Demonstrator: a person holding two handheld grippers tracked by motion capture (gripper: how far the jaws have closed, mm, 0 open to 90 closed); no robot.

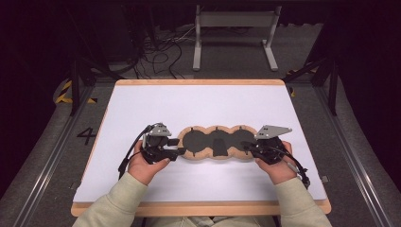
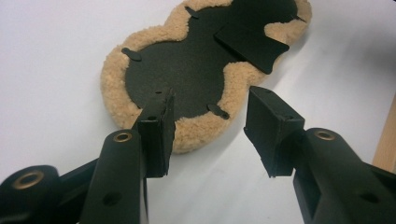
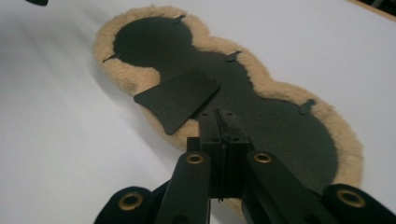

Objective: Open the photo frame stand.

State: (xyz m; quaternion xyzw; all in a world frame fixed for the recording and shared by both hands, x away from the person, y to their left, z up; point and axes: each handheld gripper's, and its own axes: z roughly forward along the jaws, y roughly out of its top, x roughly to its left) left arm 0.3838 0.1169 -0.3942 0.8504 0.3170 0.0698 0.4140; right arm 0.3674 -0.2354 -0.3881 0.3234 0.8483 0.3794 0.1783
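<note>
A three-lobed pad [image 1: 217,142] with a tan fleece rim and a black middle lies flat on the white table [image 1: 142,104]. A black flap [image 1: 220,150] sticks out at its near edge. My left gripper [image 1: 177,146] is at the pad's left end. In the left gripper view it [image 2: 210,100] stands open, its jaws a little above the fleece rim [image 2: 116,79] with nothing between them; the flap [image 2: 250,44] lies farther off. My right gripper [image 1: 247,146] is at the pad's right end. In the right gripper view it [image 3: 217,114] is shut, jaws together over the black surface [image 3: 280,126], next to the flap [image 3: 180,98].
The table's wooden edge [image 1: 198,208] runs along the near side, close to the person's sleeves. Beyond the far edge stand a grey metal frame [image 1: 234,21] and loose cables [image 1: 161,52] on the floor. White surface lies open around the pad.
</note>
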